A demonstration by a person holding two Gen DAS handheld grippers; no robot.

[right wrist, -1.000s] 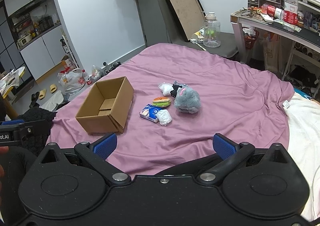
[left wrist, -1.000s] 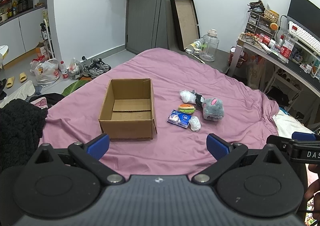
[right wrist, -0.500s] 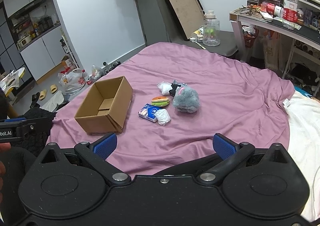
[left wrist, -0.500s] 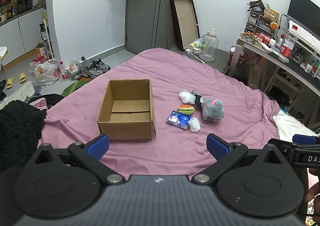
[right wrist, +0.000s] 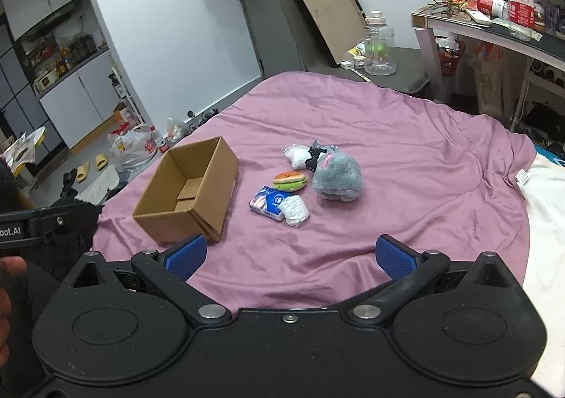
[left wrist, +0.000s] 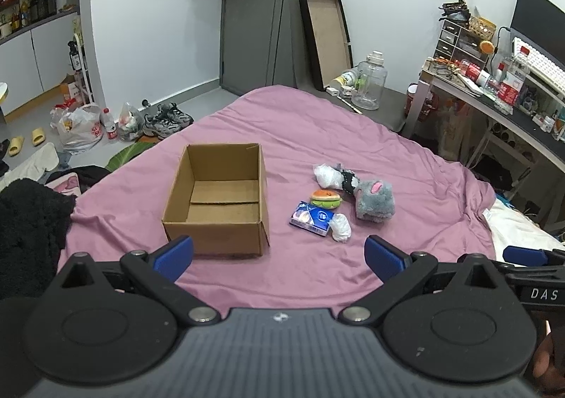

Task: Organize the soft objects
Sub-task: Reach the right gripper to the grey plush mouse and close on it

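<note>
An open cardboard box (left wrist: 217, 198) (right wrist: 190, 191) stands empty on the purple bed sheet (left wrist: 317, 130). To its right lies a cluster of soft things: a grey plush toy (left wrist: 374, 200) (right wrist: 337, 177), a burger-shaped plush (left wrist: 325, 197) (right wrist: 289, 180), a blue tissue pack (left wrist: 312, 218) (right wrist: 269, 203), a white crumpled wad (left wrist: 340, 227) (right wrist: 293, 210), and a white bag with a black item (left wrist: 330, 175) (right wrist: 300, 155). My left gripper (left wrist: 279, 253) is open and empty, short of the box. My right gripper (right wrist: 290, 255) is open and empty, short of the cluster.
A desk (left wrist: 501, 98) with clutter stands at the right. A clear jug (left wrist: 369, 85) and a leaning frame (left wrist: 325, 41) stand beyond the bed. Bags and shoes (left wrist: 123, 121) lie on the floor at left. A black fleece (left wrist: 28, 232) lies at the bed's left edge.
Both grippers have drifted slightly; the view of the box and cluster has shifted a little. Nothing on the bed has moved.
</note>
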